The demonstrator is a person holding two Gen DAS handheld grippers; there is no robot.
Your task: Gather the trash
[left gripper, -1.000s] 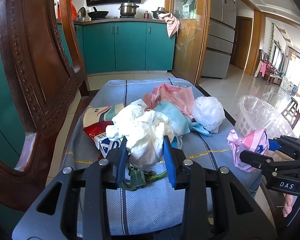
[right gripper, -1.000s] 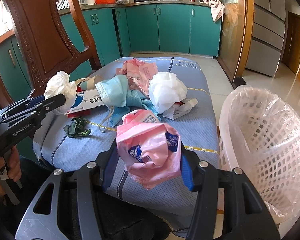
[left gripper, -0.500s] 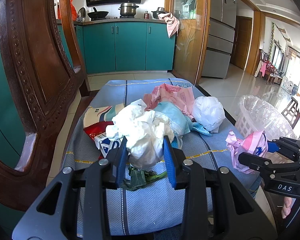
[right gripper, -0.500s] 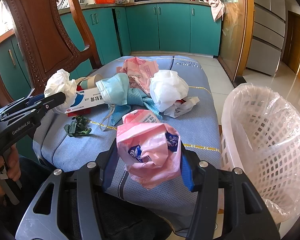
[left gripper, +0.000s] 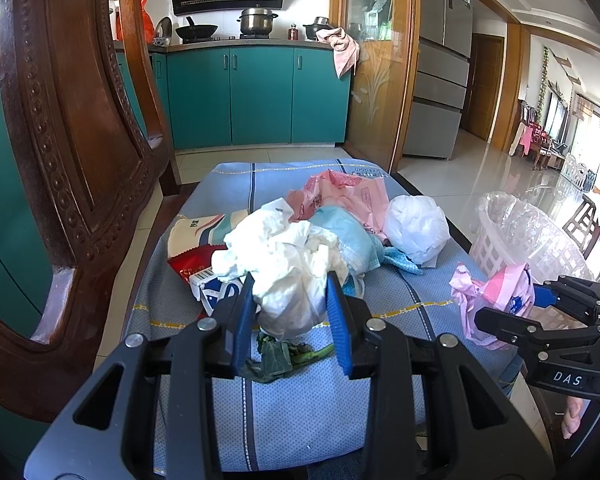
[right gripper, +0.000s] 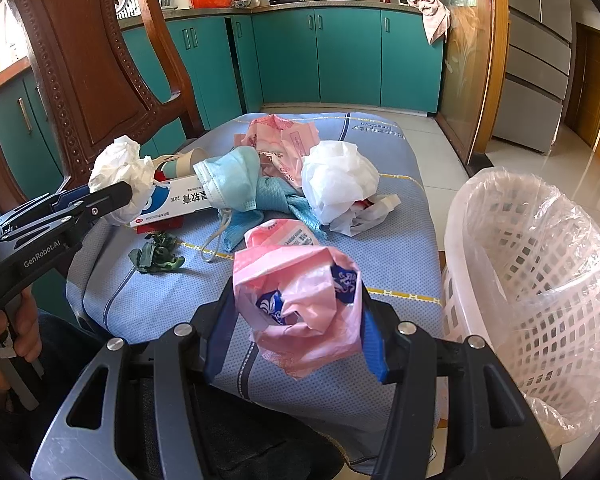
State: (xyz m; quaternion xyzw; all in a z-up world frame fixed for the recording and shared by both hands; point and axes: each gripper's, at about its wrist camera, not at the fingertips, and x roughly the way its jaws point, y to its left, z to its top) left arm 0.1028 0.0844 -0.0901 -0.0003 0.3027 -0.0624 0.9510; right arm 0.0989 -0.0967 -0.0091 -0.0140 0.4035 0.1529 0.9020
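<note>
My left gripper [left gripper: 290, 308] is shut on a crumpled white tissue wad [left gripper: 288, 264], held above the blue cloth [left gripper: 300, 400]; it also shows in the right wrist view [right gripper: 118, 172]. My right gripper [right gripper: 296, 320] is shut on a crumpled pink plastic wrapper [right gripper: 300, 296], held above the cloth's near right edge, left of the white lined waste basket [right gripper: 540, 280]. The wrapper also shows in the left wrist view [left gripper: 496, 292]. On the cloth lie a blue face mask [right gripper: 232, 180], a white plastic bag [right gripper: 340, 180], a pink bag [right gripper: 284, 140], a toothpaste box [right gripper: 180, 204] and green vegetable scraps [right gripper: 158, 256].
A carved wooden chair back [left gripper: 72, 120] rises close on the left. A paper cup [right gripper: 180, 162] and a red wrapper [left gripper: 192, 264] lie behind the box. Teal kitchen cabinets [left gripper: 260, 96] stand beyond the tiled floor.
My right gripper with the pink wrapper has shifted slightly left and forward over the cloth. My left gripper still holds the tissue wad in about the same place.
</note>
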